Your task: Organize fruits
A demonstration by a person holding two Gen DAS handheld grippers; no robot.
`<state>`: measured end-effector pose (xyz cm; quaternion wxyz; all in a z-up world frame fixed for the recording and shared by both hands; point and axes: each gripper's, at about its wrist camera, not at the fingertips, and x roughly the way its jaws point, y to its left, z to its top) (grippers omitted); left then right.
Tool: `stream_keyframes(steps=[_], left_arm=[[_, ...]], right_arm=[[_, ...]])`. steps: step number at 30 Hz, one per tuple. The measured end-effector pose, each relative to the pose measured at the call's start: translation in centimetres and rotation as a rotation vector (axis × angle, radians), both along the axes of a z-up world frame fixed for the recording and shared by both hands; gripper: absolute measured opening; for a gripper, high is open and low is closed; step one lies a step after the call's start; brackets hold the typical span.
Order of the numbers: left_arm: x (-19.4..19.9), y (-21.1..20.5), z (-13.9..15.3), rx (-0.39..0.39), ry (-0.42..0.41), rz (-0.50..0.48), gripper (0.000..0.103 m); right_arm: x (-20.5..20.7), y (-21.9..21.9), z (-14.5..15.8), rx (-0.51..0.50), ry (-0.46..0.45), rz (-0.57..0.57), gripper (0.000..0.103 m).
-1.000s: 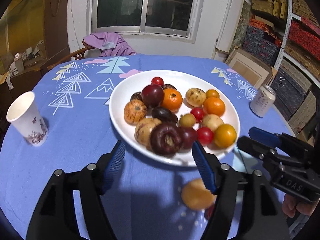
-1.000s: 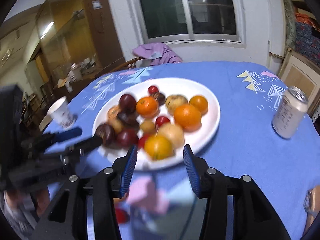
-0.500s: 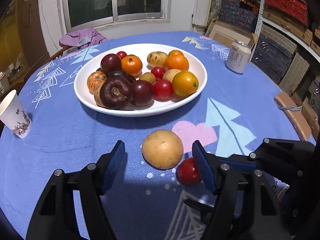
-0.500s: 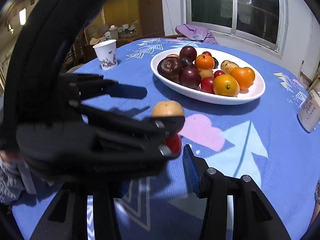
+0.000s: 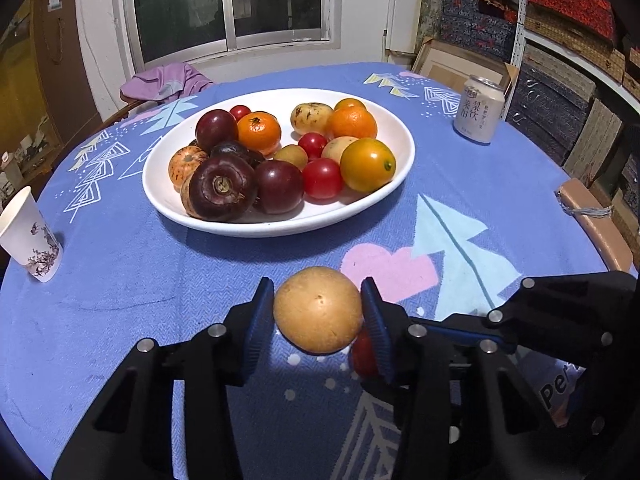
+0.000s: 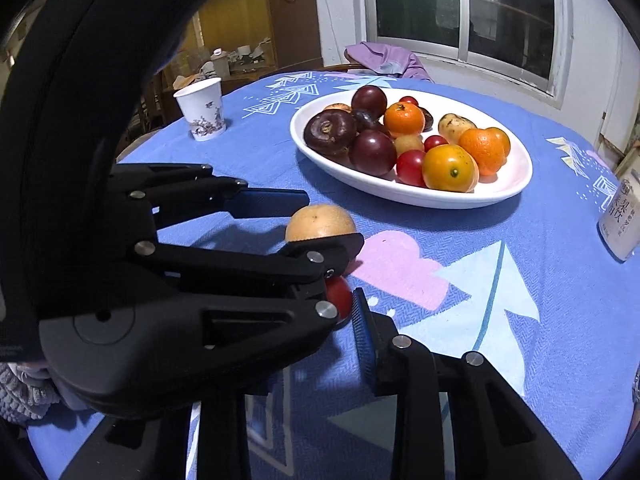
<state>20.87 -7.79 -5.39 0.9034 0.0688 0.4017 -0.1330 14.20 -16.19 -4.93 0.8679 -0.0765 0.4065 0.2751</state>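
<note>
A round tan fruit (image 5: 318,310) lies on the blue tablecloth in front of the white plate (image 5: 280,228) of mixed fruit. My left gripper (image 5: 318,304) straddles it; its jaws are closing and both blue pads touch the fruit's sides. Just right of it lies a small red tomato (image 6: 339,300). My right gripper (image 6: 338,305) is around the tomato with its jaws closing. Its right pad (image 6: 362,336) rests against the tomato, while the left finger is hidden behind the left gripper's body. The two grippers cross closely.
A drink can (image 5: 478,114) stands at the right of the plate and a paper cup (image 5: 28,236) at the table's left edge. A purple cloth (image 5: 164,82) hangs over a chair behind the table. Shelves of boxes line the right wall.
Both grippers dropped from over the plate to the loose fruit in front of it. Their jaws then narrowed, the left onto the tan fruit and the right onto the tomato.
</note>
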Motion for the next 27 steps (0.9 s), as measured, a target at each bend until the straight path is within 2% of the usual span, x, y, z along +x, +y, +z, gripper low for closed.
stream_keyframes(steps=[3, 6, 9, 14, 19, 20, 21, 23, 25, 27], left_arm=[[-0.9, 0.1, 0.6, 0.019, -0.043, 0.012, 0.044], [-1.7, 0.7, 2.2, 0.003, -0.102, 0.032, 0.044], [-1.4, 1.3, 4.5, -0.008, -0.158, 0.051, 0.044], [2.7, 2.9, 6.4, -0.022, -0.185, 0.143, 0.044], [6.7, 3.9, 5.4, -0.051, -0.159, 0.185, 0.045], [6.9, 3.9, 5.4, -0.047, -0.161, 0.19, 0.045], [7.2, 3.9, 5.4, -0.046, -0.159, 0.198, 0.044], [7.5, 4.0, 5.3, -0.055, -0.153, 0.202, 0.047], [7.6, 4.3, 5.1, -0.065, -0.148, 0.211, 0.063], [7.3, 4.6, 5.0, -0.079, -0.152, 0.226, 0.071]], right_arm=[[-0.8, -0.7, 0.1, -0.015, -0.005, 0.006, 0.032], [-1.6, -2.1, 0.4, -0.004, -0.002, -0.01, 0.032], [-1.1, -4.2, 2.2, 0.036, -0.042, -0.073, 0.032], [3.7, -5.0, 6.5, 0.113, -0.145, -0.193, 0.032], [10.0, -2.3, 4.8, 0.074, -0.109, -0.231, 0.033], [10.6, -2.2, 4.4, 0.073, -0.102, -0.243, 0.038], [11.2, -2.3, 3.9, 0.077, -0.096, -0.259, 0.039], [11.5, -2.9, 3.8, 0.099, -0.089, -0.288, 0.053], [11.1, -3.7, 4.0, 0.116, -0.096, -0.31, 0.061], [11.2, -4.1, 4.0, 0.129, -0.096, -0.322, 0.063]])
